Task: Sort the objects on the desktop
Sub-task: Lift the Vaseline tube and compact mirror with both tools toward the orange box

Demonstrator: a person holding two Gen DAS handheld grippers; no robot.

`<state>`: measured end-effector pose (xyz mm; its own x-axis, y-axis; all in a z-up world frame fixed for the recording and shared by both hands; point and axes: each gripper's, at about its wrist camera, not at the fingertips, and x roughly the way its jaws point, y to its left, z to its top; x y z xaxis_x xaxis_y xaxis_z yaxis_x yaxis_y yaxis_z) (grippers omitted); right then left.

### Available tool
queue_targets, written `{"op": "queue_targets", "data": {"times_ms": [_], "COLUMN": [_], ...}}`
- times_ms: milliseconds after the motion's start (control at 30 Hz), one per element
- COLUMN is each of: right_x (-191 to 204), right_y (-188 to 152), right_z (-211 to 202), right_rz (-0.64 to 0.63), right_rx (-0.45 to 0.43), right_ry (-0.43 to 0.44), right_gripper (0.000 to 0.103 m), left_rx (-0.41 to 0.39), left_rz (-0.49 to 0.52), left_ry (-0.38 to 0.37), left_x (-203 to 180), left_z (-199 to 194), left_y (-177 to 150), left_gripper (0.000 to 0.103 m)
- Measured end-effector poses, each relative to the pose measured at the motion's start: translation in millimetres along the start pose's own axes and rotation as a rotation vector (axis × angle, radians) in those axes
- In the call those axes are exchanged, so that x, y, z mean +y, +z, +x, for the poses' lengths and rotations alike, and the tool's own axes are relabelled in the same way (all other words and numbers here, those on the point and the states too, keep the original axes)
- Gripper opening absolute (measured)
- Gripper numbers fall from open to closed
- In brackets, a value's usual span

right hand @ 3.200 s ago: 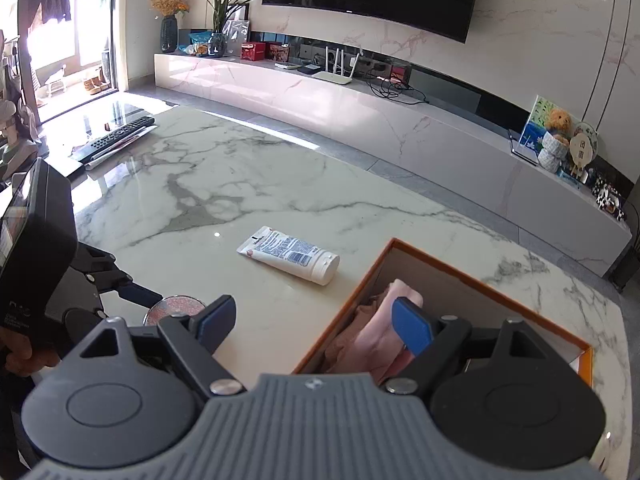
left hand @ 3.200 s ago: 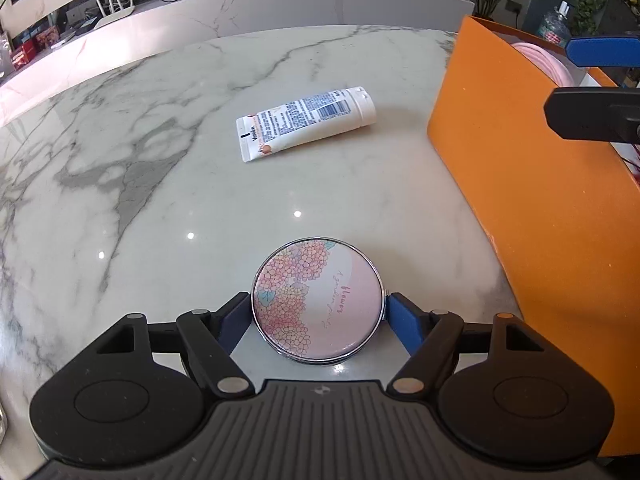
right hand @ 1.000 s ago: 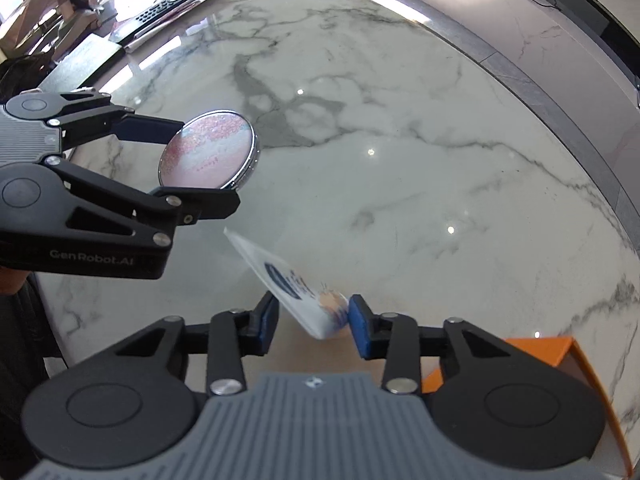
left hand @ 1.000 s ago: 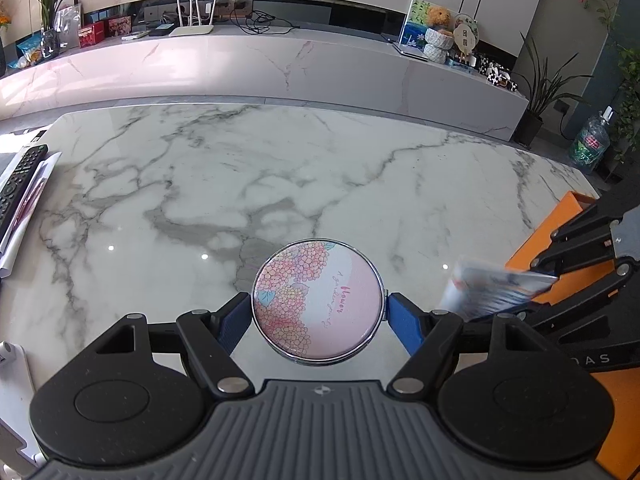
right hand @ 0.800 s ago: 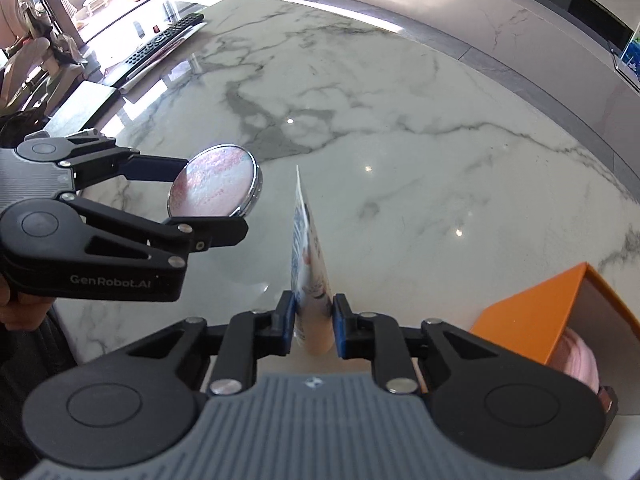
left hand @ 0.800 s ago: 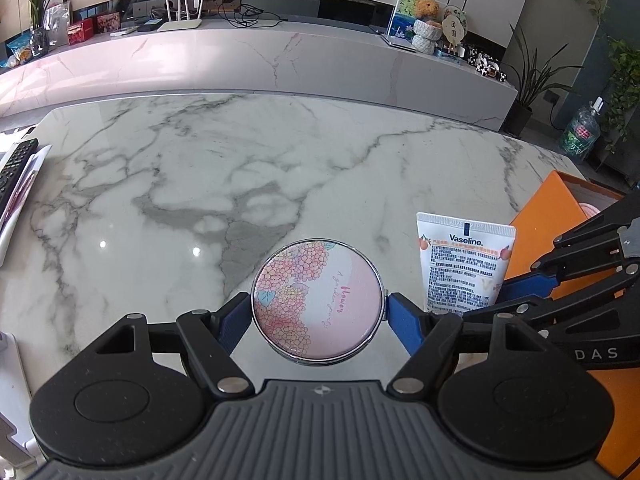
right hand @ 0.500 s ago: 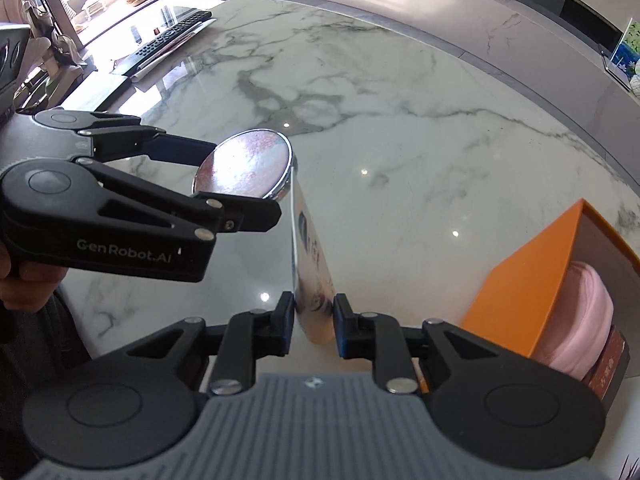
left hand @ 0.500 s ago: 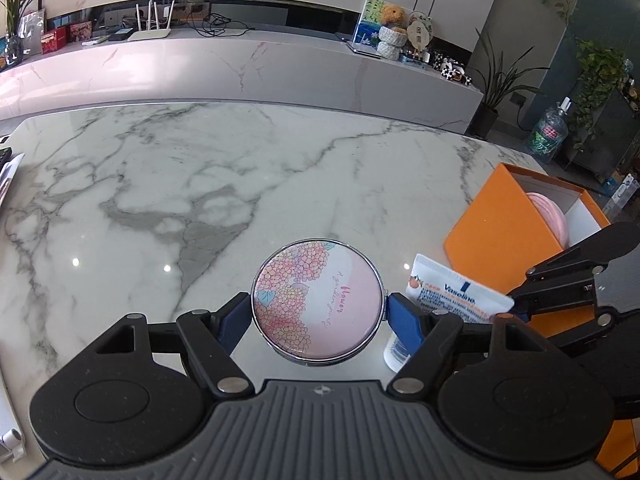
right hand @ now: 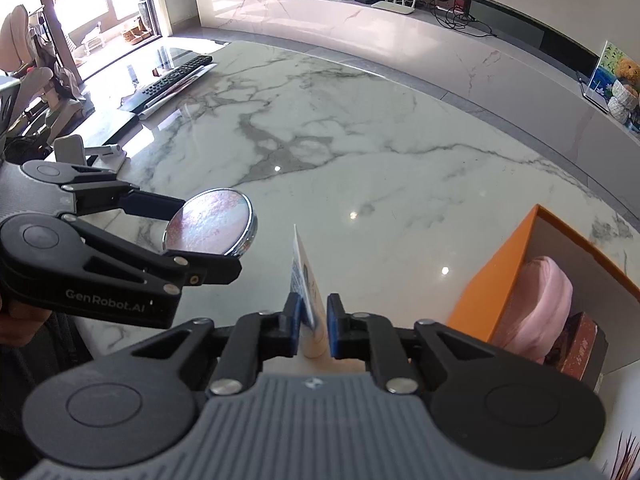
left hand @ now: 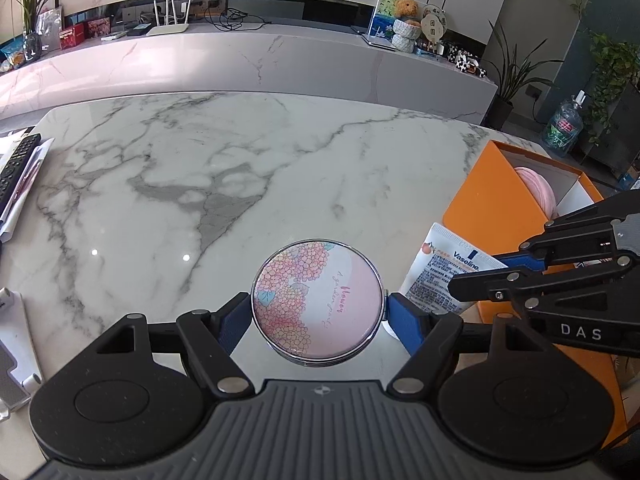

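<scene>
Round pink floral compact mirror (left hand: pixel 318 302) held aloft, white Vaseline tube (left hand: pixel 444 276) edge-on, orange box (left hand: pixel 480 200) nearby

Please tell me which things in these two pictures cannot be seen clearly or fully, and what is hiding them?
- Tube, right wrist view: seen edge-on, so its label is unreadable; its lower end is hidden between the closing pads of the right hand-held gripper.
- Orange box, left wrist view: most of its inside is hidden by its own wall and the other hand-held gripper.
- Remote, left wrist view: cut off by the left edge.
- Mirror, right wrist view: flower pattern blurred by glare.
</scene>
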<state>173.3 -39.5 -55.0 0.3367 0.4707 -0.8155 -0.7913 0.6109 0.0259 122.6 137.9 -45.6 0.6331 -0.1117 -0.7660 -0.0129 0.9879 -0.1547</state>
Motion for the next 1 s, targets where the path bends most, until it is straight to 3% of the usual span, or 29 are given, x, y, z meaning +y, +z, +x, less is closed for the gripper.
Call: {"op": "queue_targets", "data": {"times_ms": [267, 500, 633, 700, 800, 1000], "right_x": [-5.9, -41.3, -77.3, -92.6, -119.8, -167.6], "right_y": [-2.9, -18.4, -34.2, -43.6, -60.1, -92.5], "right_z": [-41.2, -112.0, -148.3, -162.5, -179.0, -182.0], "right_rz": [0.057, 0.146, 0.252, 0.291, 0.361, 0.514], "right_rx": [-0.120, -0.282, -0.366, -0.392, -0.429, -0.457], "right_ry": [0.022, -0.053, -0.078, -0.159, -0.213, -0.271], "right_gripper": [0.008, 0.008, 0.008, 0.008, 0.007, 0.007], "left_rx": [-0.057, -0.118, -0.124, -0.123, -0.119, -0.086], "left_rz": [0.071, 0.272, 0.403, 0.471, 0.562, 0.727], "left_ry": [-0.010, -0.101, -0.145, -0.160, -0.183, -0.205], "left_x": [-26.1, -94.9, -142.7, -166.3, -199.6, -259.3], "left_z": [-35.1, -54.3, -49.1, -44.1, -34.2, -0.7], "left_y": [19.3, 49.5, 64.0, 69.4, 76.8, 76.5], "left_gripper": [0.086, 0.087, 0.087, 0.087, 0.087, 0.087]}}
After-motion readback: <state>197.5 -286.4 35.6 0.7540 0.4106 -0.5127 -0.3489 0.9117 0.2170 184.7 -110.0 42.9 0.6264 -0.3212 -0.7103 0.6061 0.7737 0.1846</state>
